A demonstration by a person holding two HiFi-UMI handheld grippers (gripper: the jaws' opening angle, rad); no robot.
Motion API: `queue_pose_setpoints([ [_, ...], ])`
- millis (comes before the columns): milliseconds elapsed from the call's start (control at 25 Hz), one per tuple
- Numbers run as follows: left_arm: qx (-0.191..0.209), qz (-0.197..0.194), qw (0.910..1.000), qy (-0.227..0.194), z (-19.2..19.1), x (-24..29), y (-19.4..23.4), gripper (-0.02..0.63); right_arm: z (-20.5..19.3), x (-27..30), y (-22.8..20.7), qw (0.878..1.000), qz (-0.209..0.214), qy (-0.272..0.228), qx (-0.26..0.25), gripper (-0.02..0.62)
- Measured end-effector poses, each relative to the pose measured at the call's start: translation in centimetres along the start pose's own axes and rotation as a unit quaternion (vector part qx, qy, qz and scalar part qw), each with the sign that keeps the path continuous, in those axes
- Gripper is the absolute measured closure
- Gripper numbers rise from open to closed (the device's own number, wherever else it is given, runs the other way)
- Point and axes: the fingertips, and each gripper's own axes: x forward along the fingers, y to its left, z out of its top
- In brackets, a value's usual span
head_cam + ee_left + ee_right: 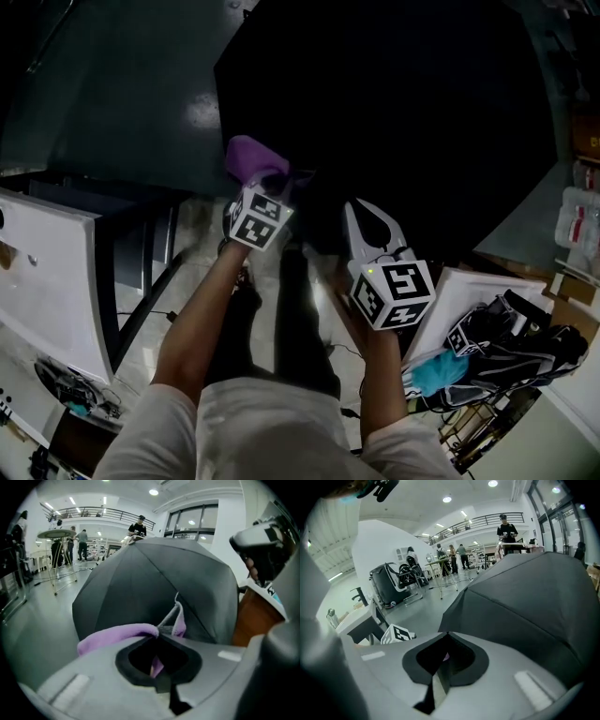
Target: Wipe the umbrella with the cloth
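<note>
An open black umbrella [394, 112] fills the upper half of the head view, its canopy [154, 583] spreading just beyond both sets of jaws. My left gripper [268, 180] is shut on a purple cloth [248, 157] at the canopy's near left edge. In the left gripper view the cloth [117, 634] bulges over the closed jaw tips [158, 632]. My right gripper [356, 204] is shut, its tips [447, 633] at a corner of the canopy [534, 602]. Whether they pinch the fabric I cannot tell.
A white cabinet [47, 272] stands at the left. At the right, a white table [469, 291] carries black gear [516, 347] and a teal item [436, 370]. A black cart [391, 588], a tripod stand [56, 550] and several people are farther off across the grey floor.
</note>
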Motion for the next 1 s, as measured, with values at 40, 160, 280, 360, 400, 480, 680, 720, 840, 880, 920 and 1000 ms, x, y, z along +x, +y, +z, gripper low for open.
queue_pose_setpoints([
  [40, -0.004, 0.001, 1.0, 0.002, -0.9, 0.1, 0.1, 0.598, -0.6, 0.1, 0.2, 1.0, -0.001, 0.002, 0.002, 0.592],
  [160, -0.019, 0.002, 0.9998, 0.007, -3.5, 0.5, 0.2, 0.598, -2.6, 0.5, 0.7, 1.0, -0.002, 0.009, 0.005, 0.592],
  [280, -0.038, 0.004, 0.9992, 0.013, -5.7, 0.9, 0.3, 0.598, -4.4, 0.8, 1.1, 1.0, -0.004, 0.013, 0.008, 0.592],
  [360, -0.048, 0.002, 0.9986, 0.021, -7.4, 1.3, 0.2, 0.598, -5.4, 0.9, 1.4, 1.0, -0.006, 0.015, 0.011, 0.592],
  [400, -0.054, 0.0, 0.9982, 0.025, -8.3, 1.5, 0.1, 0.598, -5.8, 0.9, 1.5, 1.0, -0.007, 0.016, 0.013, 0.592],
  [480, -0.062, -0.004, 0.9975, 0.034, -9.9, 1.9, -0.2, 0.598, -6.7, 0.8, 1.7, 1.0, -0.009, 0.018, 0.015, 0.592],
  [680, -0.052, -0.012, 0.9973, 0.051, -12.6, 2.8, -1.5, 0.598, -8.3, 0.1, 1.9, 0.999, -0.015, 0.024, 0.017, 0.592],
  [720, -0.05, -0.013, 0.9973, 0.052, -13.0, 2.7, -1.9, 0.598, -8.5, -0.2, 2.0, 0.999, -0.018, 0.025, 0.018, 0.592],
  [840, -0.045, -0.011, 0.9977, 0.051, -12.9, 1.4, -2.3, 0.598, -8.2, -1.5, 2.5, 0.999, -0.023, 0.021, 0.017, 0.592],
  [880, -0.039, -0.008, 0.9981, 0.047, -12.4, 0.8, -2.2, 0.598, -7.7, -1.9, 2.7, 0.999, -0.025, 0.015, 0.015, 0.592],
  [920, -0.033, -0.006, 0.9985, 0.042, -11.7, 0.2, -2.0, 0.598, -7.1, -2.3, 2.9, 1.0, -0.026, 0.008, 0.014, 0.592],
  [1000, -0.027, -0.002, 0.9991, 0.032, -10.0, -1.7, -2.1, 0.598, -5.5, -3.4, 3.5, 0.999, -0.028, -0.007, 0.015, 0.592],
])
